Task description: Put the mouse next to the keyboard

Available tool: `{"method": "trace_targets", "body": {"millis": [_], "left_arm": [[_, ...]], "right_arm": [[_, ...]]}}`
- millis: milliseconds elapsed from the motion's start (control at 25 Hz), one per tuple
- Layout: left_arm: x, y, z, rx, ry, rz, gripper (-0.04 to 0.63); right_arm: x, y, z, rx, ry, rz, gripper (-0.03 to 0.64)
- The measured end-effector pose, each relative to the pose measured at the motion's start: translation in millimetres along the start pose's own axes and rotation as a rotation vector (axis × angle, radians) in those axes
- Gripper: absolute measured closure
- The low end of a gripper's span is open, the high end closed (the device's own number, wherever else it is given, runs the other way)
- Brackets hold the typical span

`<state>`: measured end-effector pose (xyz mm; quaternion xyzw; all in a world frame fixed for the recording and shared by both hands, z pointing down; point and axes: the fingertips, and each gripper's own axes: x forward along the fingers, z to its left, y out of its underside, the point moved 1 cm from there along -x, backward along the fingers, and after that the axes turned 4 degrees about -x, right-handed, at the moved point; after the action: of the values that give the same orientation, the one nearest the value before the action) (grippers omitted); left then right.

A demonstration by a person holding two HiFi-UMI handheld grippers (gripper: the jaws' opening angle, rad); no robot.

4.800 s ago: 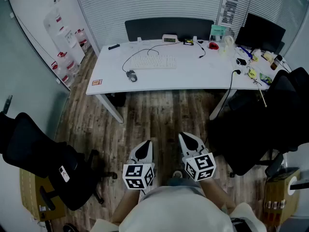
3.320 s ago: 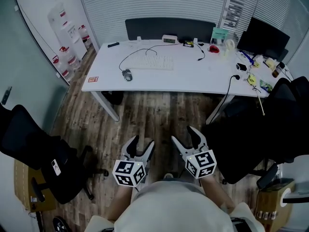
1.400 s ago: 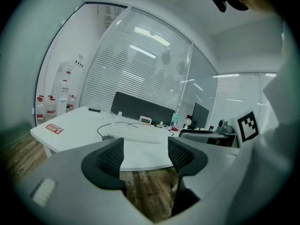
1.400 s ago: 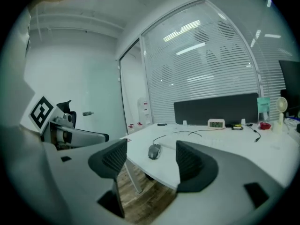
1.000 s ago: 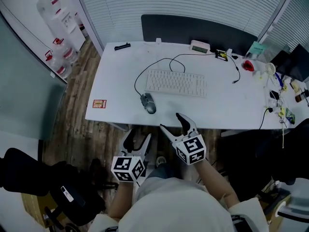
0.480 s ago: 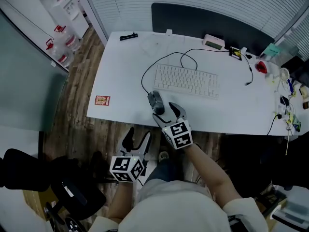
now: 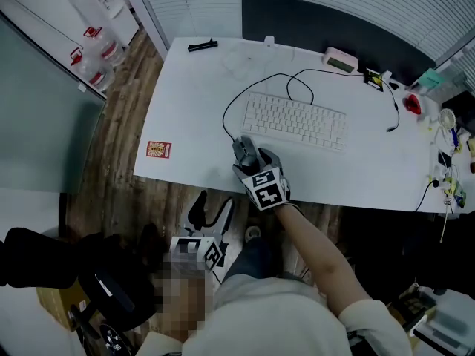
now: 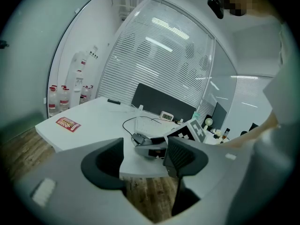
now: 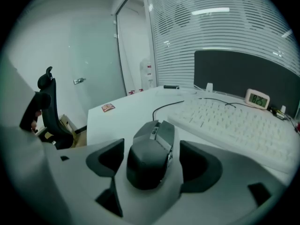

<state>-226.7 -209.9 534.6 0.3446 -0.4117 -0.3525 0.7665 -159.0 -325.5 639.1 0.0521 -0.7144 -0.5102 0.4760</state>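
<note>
A dark grey wired mouse (image 7: 241,146) lies on the white desk (image 7: 193,110), left of and slightly nearer than the white keyboard (image 7: 295,121). My right gripper (image 7: 252,157) reaches over the desk's front edge and straddles the mouse. In the right gripper view the mouse (image 9: 151,153) sits between the jaws, which are opening, with a gap on either side; the keyboard (image 9: 243,130) lies beyond on the right. My left gripper (image 7: 208,211) hangs open and empty below the desk edge; its own view looks at the mouse (image 8: 139,138) from afar.
A red and yellow card (image 7: 158,150) lies near the desk's left front corner. A small clock (image 7: 341,59) and a black pen-like item (image 7: 202,45) sit at the back. Clutter (image 7: 445,124) fills the right end. A black chair (image 7: 44,251) stands on the floor at left.
My right gripper went forward from in front of the desk over its edge and now straddles the mouse. The view has closed in on the desk. The left gripper stayed low.
</note>
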Motion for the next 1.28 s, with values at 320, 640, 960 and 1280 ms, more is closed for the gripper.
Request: {"method": "trace_targets", "body": {"millis": [320,640,960,1280], "left_arm": [[2.2,0.1,3.7,-0.006,-0.003,-0.001,0.313],[-0.8,-8.9,-5.1,0.01,0.012,-0.018,0.313],[2.5,-8.0,-30.4,0.039,0.064,-0.002,0.313],[37.6,-13.9,-76.4,0.088,0.144,0.009,0.313]], "right_arm": [[6.5,6.9,-1.8,-0.079,0.005,0.085,0.309],[-20.5,1.4,-3.1,-0.088,0.026,0.029,0.327],[-76.1,-10.7,-30.7,-0.094,0.114,-0.07,0.328],[-134.0,3.5,-109.4,0.003,0.244,-0.1,0.328]]}}
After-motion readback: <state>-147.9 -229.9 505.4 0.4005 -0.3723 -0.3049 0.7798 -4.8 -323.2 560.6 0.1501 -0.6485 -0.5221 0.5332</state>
